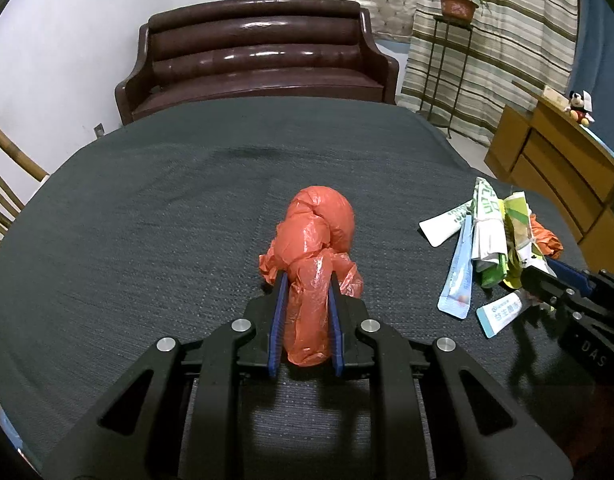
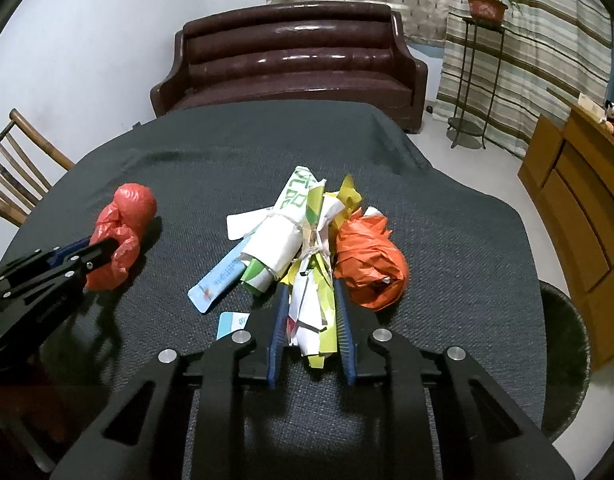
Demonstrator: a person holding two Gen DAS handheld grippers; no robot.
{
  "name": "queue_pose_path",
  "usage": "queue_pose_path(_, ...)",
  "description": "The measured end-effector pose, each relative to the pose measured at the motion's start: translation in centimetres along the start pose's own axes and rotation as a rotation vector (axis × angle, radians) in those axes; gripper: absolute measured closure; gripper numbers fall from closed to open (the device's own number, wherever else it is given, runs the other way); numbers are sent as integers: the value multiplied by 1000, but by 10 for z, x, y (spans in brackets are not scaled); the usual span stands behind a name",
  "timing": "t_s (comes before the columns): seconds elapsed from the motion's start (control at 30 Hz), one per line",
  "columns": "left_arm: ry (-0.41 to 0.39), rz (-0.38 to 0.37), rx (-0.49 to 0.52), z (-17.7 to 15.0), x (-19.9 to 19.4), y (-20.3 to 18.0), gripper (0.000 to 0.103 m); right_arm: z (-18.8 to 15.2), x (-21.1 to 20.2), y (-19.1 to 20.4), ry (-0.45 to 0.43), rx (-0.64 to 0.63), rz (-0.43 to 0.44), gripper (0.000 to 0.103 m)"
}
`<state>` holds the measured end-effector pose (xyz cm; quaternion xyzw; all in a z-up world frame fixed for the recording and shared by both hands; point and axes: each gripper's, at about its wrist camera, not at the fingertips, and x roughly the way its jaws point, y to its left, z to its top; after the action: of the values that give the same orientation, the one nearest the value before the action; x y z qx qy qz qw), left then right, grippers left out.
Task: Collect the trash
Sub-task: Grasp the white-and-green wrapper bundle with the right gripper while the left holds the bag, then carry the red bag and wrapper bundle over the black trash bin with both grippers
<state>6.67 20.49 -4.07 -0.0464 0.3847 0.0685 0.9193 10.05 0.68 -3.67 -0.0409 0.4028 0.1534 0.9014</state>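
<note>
My left gripper [image 1: 306, 280] is shut on a knotted red plastic bag [image 1: 319, 240] on the dark tablecloth; it shows at the left of the right wrist view [image 2: 123, 232]. My right gripper [image 2: 309, 292] is shut on a tied bundle of paper and wrapper trash [image 2: 303, 240]; the bundle also shows in the left wrist view [image 1: 491, 232]. An orange crumpled bag [image 2: 371, 264] lies touching the bundle's right side. A light-blue sachet [image 2: 219, 280] and a small white-blue packet [image 2: 231, 324] lie to its left.
The table with dark cloth [image 1: 167, 200] ends near a brown sofa [image 1: 259, 60] at the back. A wooden chair [image 2: 19, 176] stands at left, a wooden cabinet [image 2: 579, 220] at right, a plant stand [image 2: 479, 72] beyond.
</note>
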Motion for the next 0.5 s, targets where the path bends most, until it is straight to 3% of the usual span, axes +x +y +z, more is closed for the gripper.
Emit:
queue_pose_path(0.23, -8, -20, 0, -3, -6, -3, 85, -3, -15, -3, -31, 7, -8, 79)
queue_pose_path(0.5, -22, -70, 28, -6, -19, -33, 85, -11, -33, -27, -54, 46, -38, 79)
